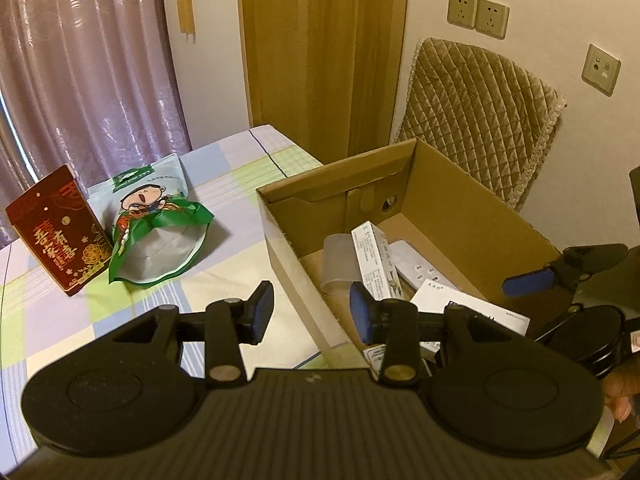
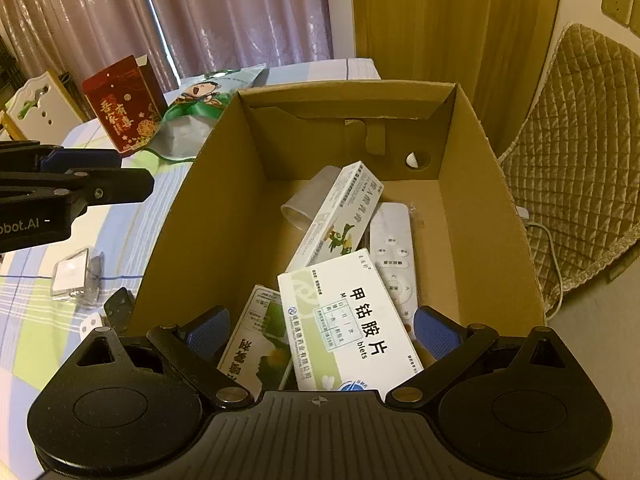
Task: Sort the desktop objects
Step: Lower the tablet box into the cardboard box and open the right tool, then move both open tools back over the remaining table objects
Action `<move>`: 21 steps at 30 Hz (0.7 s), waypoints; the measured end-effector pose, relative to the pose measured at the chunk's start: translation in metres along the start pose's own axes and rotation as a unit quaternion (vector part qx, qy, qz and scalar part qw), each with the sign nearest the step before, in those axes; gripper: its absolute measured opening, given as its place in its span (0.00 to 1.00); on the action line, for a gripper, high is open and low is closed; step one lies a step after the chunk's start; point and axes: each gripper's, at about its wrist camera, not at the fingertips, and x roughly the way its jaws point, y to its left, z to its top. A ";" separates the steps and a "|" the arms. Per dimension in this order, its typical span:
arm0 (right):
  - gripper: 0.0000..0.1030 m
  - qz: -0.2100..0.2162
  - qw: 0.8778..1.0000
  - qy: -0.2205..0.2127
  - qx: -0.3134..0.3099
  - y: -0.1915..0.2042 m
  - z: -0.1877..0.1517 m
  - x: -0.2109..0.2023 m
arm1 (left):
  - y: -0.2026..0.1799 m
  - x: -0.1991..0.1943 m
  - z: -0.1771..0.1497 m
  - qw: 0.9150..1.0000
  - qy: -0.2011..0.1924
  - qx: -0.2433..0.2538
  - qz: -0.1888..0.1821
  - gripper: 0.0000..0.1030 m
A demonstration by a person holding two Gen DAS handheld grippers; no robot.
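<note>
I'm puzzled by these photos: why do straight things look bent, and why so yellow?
Left wrist view: fisheye lens bows the door frame, dark corners. Right wrist view: the cardboard box walls splay outward; warm indoor light tints everything yellowish, print stays sharp.

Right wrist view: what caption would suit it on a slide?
Open right gripper above a cardboard box holding medicine boxes and a white remote.

I see a plain brown box [image 2: 224, 200]. Inside: white remote [image 2: 394, 248] w/ grey buttons, white med pack [image 2: 352, 320] w/ black characters & pale green panel, white carton [image 2: 340, 216] w/ green-yellow print. Red box [image 1: 60, 236] w/ gold characters & flowers at 10 o'clock; beside it a green/white bag [image 1: 156, 232] w/ cartoon face. Cloth [image 1: 240, 168] is checked lilac, pale blue, lime, cream. Both grippers black w/ blue pads [image 2: 436, 336]. Tan quilted cushion [image 1: 480, 120] at 1 o'clock.
</note>
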 end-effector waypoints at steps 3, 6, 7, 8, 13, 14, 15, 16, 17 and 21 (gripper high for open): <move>0.98 -0.003 1.000 -0.003 0.000 0.003 -0.001 -0.002 | 0.003 -0.004 -0.004 1.000 -0.001 0.000 0.000 0.37; 0.98 -0.006 1.000 -0.006 0.000 0.007 -0.001 -0.005 | 0.006 -0.009 -0.007 1.000 -0.002 -0.001 0.000 0.40; 0.98 -0.007 1.000 -0.007 0.001 0.008 -0.002 -0.007 | 0.006 -0.010 -0.008 1.000 -0.003 -0.001 0.000 0.40; 0.98 -0.008 1.000 -0.008 0.001 0.009 -0.003 -0.008 | 0.007 -0.012 -0.010 1.000 -0.003 -0.001 0.000 0.40; 0.98 -0.009 1.000 -0.017 -0.001 0.017 -0.009 -0.019 | 0.013 -0.021 -0.021 1.000 -0.002 -0.005 0.002 0.50; 0.98 -0.009 1.000 -0.018 -0.001 0.019 -0.010 -0.021 | 0.015 -0.023 -0.025 1.000 -0.001 -0.006 0.003 0.52; 0.98 -0.011 1.000 -0.020 -0.002 0.020 -0.012 -0.022 | 0.017 -0.026 -0.028 1.000 0.000 -0.008 0.004 0.55; 0.98 -0.013 1.000 -0.021 -0.002 0.022 -0.013 -0.024 | 0.019 -0.027 -0.032 1.000 0.002 -0.010 0.004 0.58; 0.98 -0.015 1.000 -0.023 -0.003 0.023 -0.015 -0.025 | 0.021 -0.029 -0.037 1.000 0.004 -0.012 0.005 0.60; 0.98 -0.026 0.999 -0.031 0.002 0.028 -0.022 -0.033 | 0.032 -0.038 -0.056 1.000 0.011 -0.019 0.013 0.76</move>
